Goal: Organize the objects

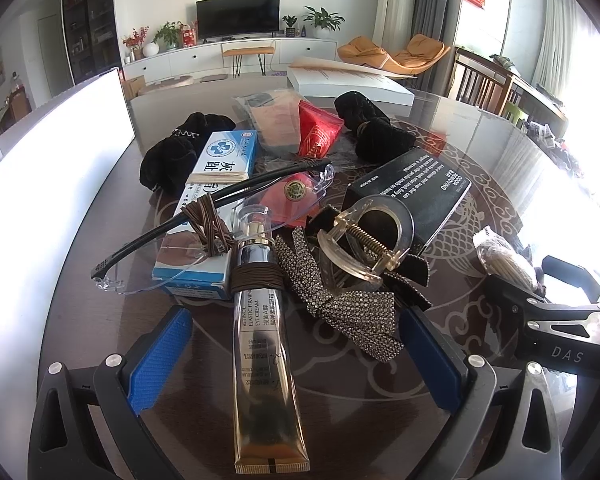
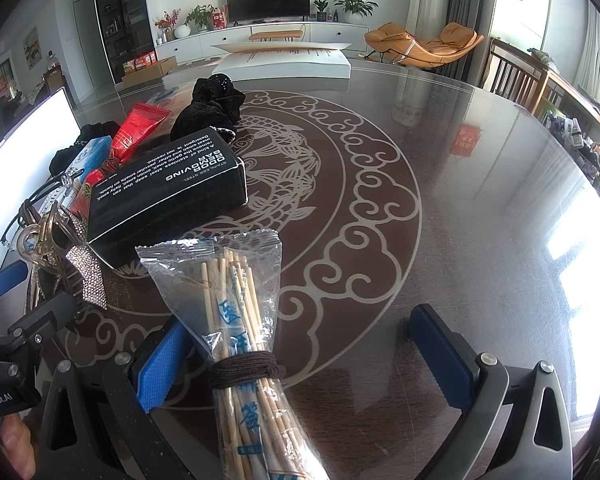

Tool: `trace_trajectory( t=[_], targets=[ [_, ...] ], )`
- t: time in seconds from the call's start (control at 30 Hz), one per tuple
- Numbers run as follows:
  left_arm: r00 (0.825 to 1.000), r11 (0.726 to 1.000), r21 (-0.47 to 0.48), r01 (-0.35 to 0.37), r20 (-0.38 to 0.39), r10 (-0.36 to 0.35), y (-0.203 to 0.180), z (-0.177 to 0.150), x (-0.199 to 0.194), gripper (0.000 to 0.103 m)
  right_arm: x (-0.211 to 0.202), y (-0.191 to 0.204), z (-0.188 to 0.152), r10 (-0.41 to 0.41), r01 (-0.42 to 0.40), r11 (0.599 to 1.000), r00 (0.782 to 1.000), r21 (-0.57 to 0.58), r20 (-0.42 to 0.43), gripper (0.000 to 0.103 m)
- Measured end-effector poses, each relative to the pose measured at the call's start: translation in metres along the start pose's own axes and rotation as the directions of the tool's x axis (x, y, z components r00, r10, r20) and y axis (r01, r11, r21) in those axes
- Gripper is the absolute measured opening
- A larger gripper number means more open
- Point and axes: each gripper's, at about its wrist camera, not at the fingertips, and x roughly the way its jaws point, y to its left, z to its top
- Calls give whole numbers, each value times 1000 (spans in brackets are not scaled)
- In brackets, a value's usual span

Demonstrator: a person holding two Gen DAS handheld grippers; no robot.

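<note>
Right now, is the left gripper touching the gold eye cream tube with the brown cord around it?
Apart. The left wrist view shows the gold eye cream tube lying between the open left gripper's blue pads, bare table visible either side.

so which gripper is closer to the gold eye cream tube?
Left. The eye cream tube lies between the left gripper's open blue pads. The right gripper sits off to the tube's right, open around the bag of wooden sticks, beyond the rhinestone bow.

cluttered glass table (image 2: 480, 168), black box (image 2: 168, 196)
</note>
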Motion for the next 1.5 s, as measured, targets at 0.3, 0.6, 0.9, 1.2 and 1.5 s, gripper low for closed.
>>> trace_trajectory(
  t=[0.3, 0.6, 0.9, 1.2, 1.5],
  targets=[
    [1000, 1000, -2, 0, 0, 0, 0, 0, 0, 103, 0, 0, 0, 0, 0, 1000, 1000, 0, 0, 103],
    [1000, 1000, -14, 3, 2, -3, 3, 0, -2, 103, 0, 0, 0, 0, 0, 1000, 1000, 0, 0, 103],
    [1000, 1000, -27, 6, 3, -6, 5, 0, -3, 103, 0, 0, 0, 0, 0, 1000, 1000, 0, 0, 103],
    [1000, 1000, -25, -4, 15, 4, 4, 0, -5, 103, 0, 0, 0, 0, 0, 1000, 1000, 0, 0, 103],
    [999, 995, -93, 43, 22, -41, 20, -9, -18, 103, 0, 0, 0, 0, 0, 1000, 1000, 0, 0, 103]
  ],
)
